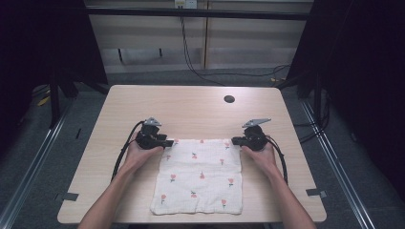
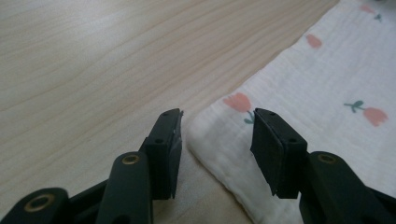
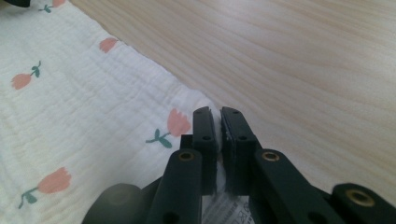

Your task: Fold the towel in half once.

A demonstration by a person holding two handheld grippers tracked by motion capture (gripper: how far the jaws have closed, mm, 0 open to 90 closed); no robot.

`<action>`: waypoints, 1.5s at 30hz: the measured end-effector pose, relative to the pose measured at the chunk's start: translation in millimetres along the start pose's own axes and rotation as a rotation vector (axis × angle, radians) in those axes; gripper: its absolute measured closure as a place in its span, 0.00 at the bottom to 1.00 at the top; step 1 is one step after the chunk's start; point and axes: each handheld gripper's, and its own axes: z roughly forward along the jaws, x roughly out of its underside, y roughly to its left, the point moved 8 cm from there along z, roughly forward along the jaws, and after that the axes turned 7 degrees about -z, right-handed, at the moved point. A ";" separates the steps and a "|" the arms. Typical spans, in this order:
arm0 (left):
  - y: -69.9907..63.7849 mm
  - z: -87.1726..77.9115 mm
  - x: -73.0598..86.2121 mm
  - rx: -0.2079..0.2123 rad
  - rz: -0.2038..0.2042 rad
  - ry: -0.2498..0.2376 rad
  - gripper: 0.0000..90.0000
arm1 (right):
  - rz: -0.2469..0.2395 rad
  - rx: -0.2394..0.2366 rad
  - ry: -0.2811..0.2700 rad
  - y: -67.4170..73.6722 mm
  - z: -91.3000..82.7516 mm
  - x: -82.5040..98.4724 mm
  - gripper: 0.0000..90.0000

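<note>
A white cloth (image 1: 200, 174) printed with small pink tulips lies flat on the wooden table (image 1: 191, 109), near its front edge. My left gripper (image 1: 169, 142) sits low at the cloth's far left corner. In the left gripper view its jaws (image 2: 218, 114) stand apart on either side of that corner of the cloth (image 2: 317, 84), and the pads do not press on it. My right gripper (image 1: 235, 140) is at the far right corner. In the right gripper view it (image 3: 218, 112) is shut on the cloth (image 3: 70, 116), with white fabric pinched between the pads.
A dark round hole (image 1: 229, 99) lies in the tabletop behind the right gripper. Bare wood stretches behind and to both sides of the cloth. Black cables (image 1: 191, 62) run across the floor beyond the table's far edge.
</note>
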 end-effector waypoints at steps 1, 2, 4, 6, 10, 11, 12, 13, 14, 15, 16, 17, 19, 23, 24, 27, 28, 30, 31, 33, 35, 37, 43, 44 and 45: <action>0.0 0.0 0.0 0.000 0.000 0.000 0.60 | 0.000 0.000 0.000 0.0 0.0 0.0 0.94; -0.2 -0.2 0.1 0.008 -0.004 0.000 0.60 | 0.004 0.001 -0.007 0.5 -1.3 -0.7 0.94; 0.7 -0.8 0.2 0.006 -0.008 0.002 0.62 | 0.007 -0.001 -0.023 0.3 -3.7 -2.7 0.94; 0.5 -1.2 1.0 0.017 0.021 0.009 0.67 | 0.018 -0.004 -0.046 -0.9 -5.3 -6.5 0.94; 2.1 -0.6 0.5 0.008 0.040 0.007 0.75 | -0.001 -0.014 -0.047 5.4 -4.1 -10.6 0.94; 1.0 0.1 -0.1 0.016 0.038 0.002 0.81 | -0.002 -0.027 -0.044 8.5 -2.4 -10.9 0.94; 1.3 0.5 -0.5 0.018 0.038 0.005 0.82 | -0.006 -0.027 -0.043 8.7 -1.6 -10.8 0.94; 1.3 0.5 -0.5 0.018 0.038 0.005 0.83 | -0.006 -0.027 -0.043 8.7 -1.6 -10.8 0.94; 1.3 0.6 -0.7 0.020 0.039 0.009 0.83 | 0.000 -0.034 -0.041 10.0 -1.0 -10.0 0.94; 1.5 0.8 -1.0 0.017 0.045 0.010 0.84 | 0.001 -0.033 -0.039 10.6 -0.8 -8.8 0.94; 2.5 0.3 -0.7 0.000 0.047 0.010 0.91 | 0.007 -0.034 -0.034 12.5 -1.4 -5.6 0.94; 1.2 1.3 -0.7 0.019 0.040 0.003 0.91 | 0.007 -0.034 -0.034 12.5 -1.4 -5.6 0.94; 1.8 0.9 -0.2 0.026 0.034 0.003 0.96 | 0.015 -0.032 -0.042 11.5 -3.3 -5.2 0.94; 1.4 -1.2 0.3 0.044 0.016 -0.007 0.96 | 0.027 -0.036 -0.068 8.9 -9.0 -7.6 0.94; 1.8 -2.8 0.1 0.043 0.017 -0.010 0.96 | 0.024 -0.037 -0.067 9.0 -10.4 -7.8 0.94; 1.6 -6.8 -1.8 0.055 0.014 -0.018 0.96 | 0.022 -0.037 -0.081 10.0 -15.0 -11.3 0.94; -1.4 -12.1 -4.1 0.081 -0.002 -0.039 0.96 | 0.023 -0.035 -0.092 9.4 -16.4 -12.8 0.94; -3.6 -16.9 -6.2 0.087 0.002 -0.055 0.96 | 0.034 -0.038 -0.102 8.4 -19.8 -14.0 0.94; -3.6 -16.9 -6.2 0.087 0.002 -0.055 0.96 | 0.032 -0.036 -0.111 7.4 -21.3 -14.8 0.94; -4.8 -21.4 -9.1 0.101 -0.007 -0.081 0.96 | 0.037 -0.035 -0.115 7.1 -22.8 -15.3 0.94; -5.2 -27.4 -12.0 0.110 -0.012 -0.101 0.96 | 0.043 -0.032 -0.132 6.3 -27.6 -17.7 0.94; -5.9 -31.4 -13.4 0.115 -0.017 -0.115 0.96 | 0.049 -0.031 -0.147 5.7 -31.3 -19.9 0.94; -10.4 -42.9 -19.9 0.127 -0.010 -0.160 0.96 | 0.058 -0.028 -0.178 3.2 -35.1 -24.7 0.94; -10.7 -44.4 -21.2 0.131 -0.011 -0.167 0.96 | 0.058 -0.028 -0.178 3.2 -35.1 -24.7 0.94; -11.2 -45.5 -22.0 0.138 -0.015 -0.170 0.96 | 0.058 -0.031 -0.185 3.5 -36.0 -25.5 0.94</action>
